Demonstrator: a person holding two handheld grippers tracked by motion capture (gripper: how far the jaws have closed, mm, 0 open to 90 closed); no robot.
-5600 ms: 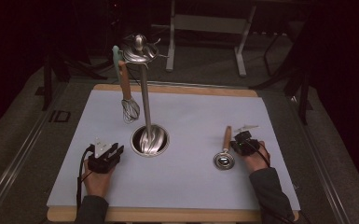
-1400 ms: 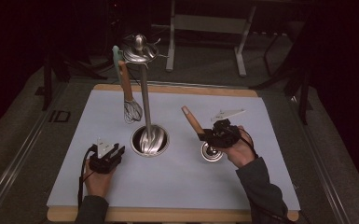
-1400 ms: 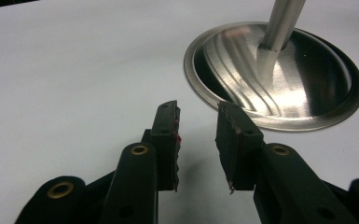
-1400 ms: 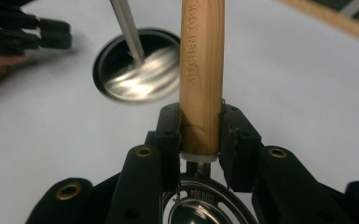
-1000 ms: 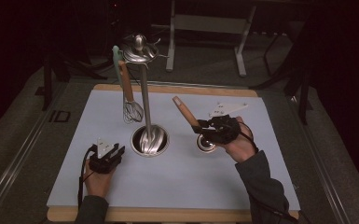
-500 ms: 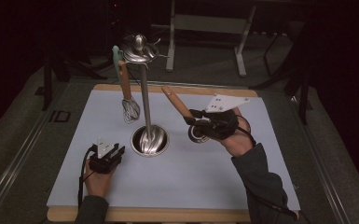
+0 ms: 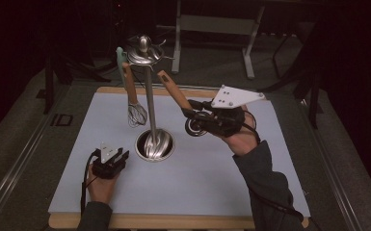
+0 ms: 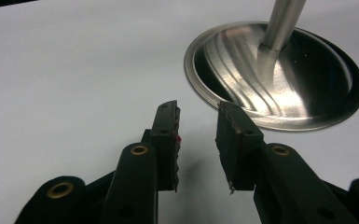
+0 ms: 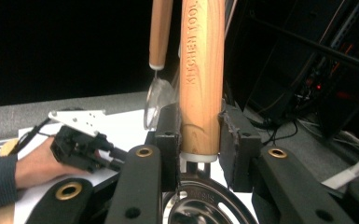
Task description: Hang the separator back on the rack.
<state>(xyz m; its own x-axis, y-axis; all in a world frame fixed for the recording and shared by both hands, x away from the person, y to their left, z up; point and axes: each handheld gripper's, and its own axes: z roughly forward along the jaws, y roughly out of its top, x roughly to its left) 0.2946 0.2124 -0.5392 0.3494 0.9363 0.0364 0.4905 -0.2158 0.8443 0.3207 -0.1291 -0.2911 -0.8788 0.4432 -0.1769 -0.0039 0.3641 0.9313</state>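
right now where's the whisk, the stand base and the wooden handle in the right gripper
whisk [image 7: 136,115], high view, wire head
stand base [image 8: 307,79], left gripper view, steel dish
wooden handle [image 9: 200,88], right gripper view, mid shaft between the jaws

Each black hand-held gripper [image 7: 110,162] carries a grey triangular plate, brass-ringed jaw holes, trailing cable; dark sleeves.

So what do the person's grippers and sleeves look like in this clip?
Both are black two-jaw tools with brass-coloured rivets on the linkages. The right gripper carries a pale grey three-cornered plate with small holes; the left gripper has a smaller one, and a black cable loops from it. The person wears dark long sleeves.
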